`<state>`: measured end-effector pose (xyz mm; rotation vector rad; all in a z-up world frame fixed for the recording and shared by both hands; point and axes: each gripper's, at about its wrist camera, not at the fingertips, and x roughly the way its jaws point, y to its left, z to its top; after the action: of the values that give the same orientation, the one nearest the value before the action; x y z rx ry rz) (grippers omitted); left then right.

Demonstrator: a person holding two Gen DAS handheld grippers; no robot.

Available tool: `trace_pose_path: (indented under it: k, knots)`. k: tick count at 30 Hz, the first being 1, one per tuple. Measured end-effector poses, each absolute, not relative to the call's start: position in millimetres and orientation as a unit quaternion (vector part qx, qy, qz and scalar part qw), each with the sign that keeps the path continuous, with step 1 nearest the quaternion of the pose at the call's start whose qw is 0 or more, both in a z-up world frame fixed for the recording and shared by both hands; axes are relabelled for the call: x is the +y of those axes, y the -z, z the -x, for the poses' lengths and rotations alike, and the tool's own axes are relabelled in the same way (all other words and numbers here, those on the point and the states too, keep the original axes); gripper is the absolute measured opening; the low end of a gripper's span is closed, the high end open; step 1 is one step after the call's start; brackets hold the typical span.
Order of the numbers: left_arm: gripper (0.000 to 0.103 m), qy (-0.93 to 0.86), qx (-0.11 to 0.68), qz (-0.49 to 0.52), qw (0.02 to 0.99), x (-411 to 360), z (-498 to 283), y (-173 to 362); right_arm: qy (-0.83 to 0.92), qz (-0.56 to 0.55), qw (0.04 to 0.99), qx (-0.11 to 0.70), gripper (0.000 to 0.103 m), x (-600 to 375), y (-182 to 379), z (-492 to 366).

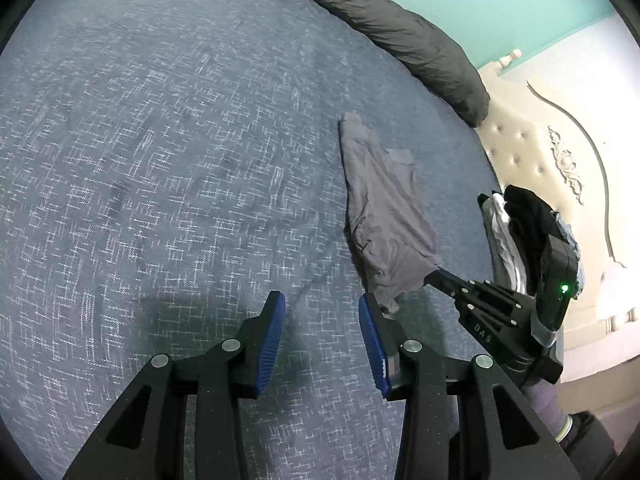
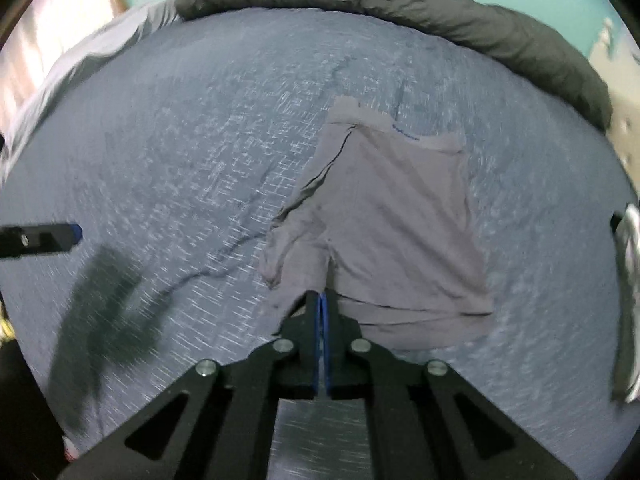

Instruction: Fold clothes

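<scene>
Two grippers: both over the bed, one grey garment between them and the far edge.
Landmark: the grey shorts lay spread on the blue bedspread, waistband away from the person, hems toward them.
Left of the shorts: the left gripper hung above bare bedspread just beside the garment's near corner, pointing down at a slant.
Left jaws: part-way apart, blue pads showing, nothing between them.
At the shorts: the right gripper sat on the near hem, about where the two legs meet.
Right jaws: pressed together with a pinch of grey cloth in them; in the left wrist view its tip met the garment's near corner.
Cloth: the left leg lay rumpled with a loose fold toward the centre; the right leg lay flatter.
Right of the shorts: a small stack of clothes sat near the bed's edge, well apart from the shorts.
Beyond the shorts: a dark rolled duvet ran along the far side, with a cream headboard to the right.
Step, as I judged it: the start of a fold, hem gripped and ready to lift.
Next move, as I judged it: carry the pinched hem up and over toward the waistband, while the free left gripper takes the other hem corner or pins the rumpled leg so the cloth travels evenly.
Risk: a one-point pinch could drag the whole garment.
</scene>
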<state>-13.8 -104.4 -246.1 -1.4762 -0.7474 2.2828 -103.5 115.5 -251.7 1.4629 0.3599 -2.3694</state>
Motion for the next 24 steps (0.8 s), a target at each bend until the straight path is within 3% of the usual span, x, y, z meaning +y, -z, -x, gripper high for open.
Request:
trace_pose_path:
  k: [6, 10, 17, 20, 21, 22, 24]
  knots:
    - [0.042, -0.799, -0.263, 0.516, 0.159, -104.9, 12.0, 244.5, 0.790, -0.553, 0.208, 0.164, 0.001, 91.5, 282.1, 98.1]
    - [0.042, -0.801, -0.260, 0.516, 0.156, -106.2, 10.7, 242.1, 0.786, -0.569, 0.216, 0.108, 0.001, 94.7, 293.7, 98.9]
    - [0.043, -0.801, -0.263, 0.516, 0.149, -110.0, 13.3, 242.3, 0.807, -0.549, 0.208, -0.061, 0.004, 153.9, 280.6, 111.0]
    - [0.044, -0.800, -0.264, 0.517, 0.149, -107.3, 13.2, 242.7, 0.816, -0.528, 0.189, -0.143, 0.015, 188.1, 280.7, 118.5]
    - [0.044, -0.800, -0.263, 0.518, 0.150, -106.2, 13.2, 242.9, 0.816, -0.526, 0.173, -0.163, 0.029, 198.8, 283.9, 120.2]
    - [0.044, -0.800, -0.263, 0.518, 0.150, -104.9, 13.4, 243.3, 0.814, -0.528, 0.156, -0.184, 0.036, 209.4, 289.2, 122.5]
    - [0.044, -0.799, -0.262, 0.520, 0.151, -102.2, 14.6, 244.2, 0.806, -0.532, 0.139, -0.220, 0.036, 223.5, 299.1, 128.5]
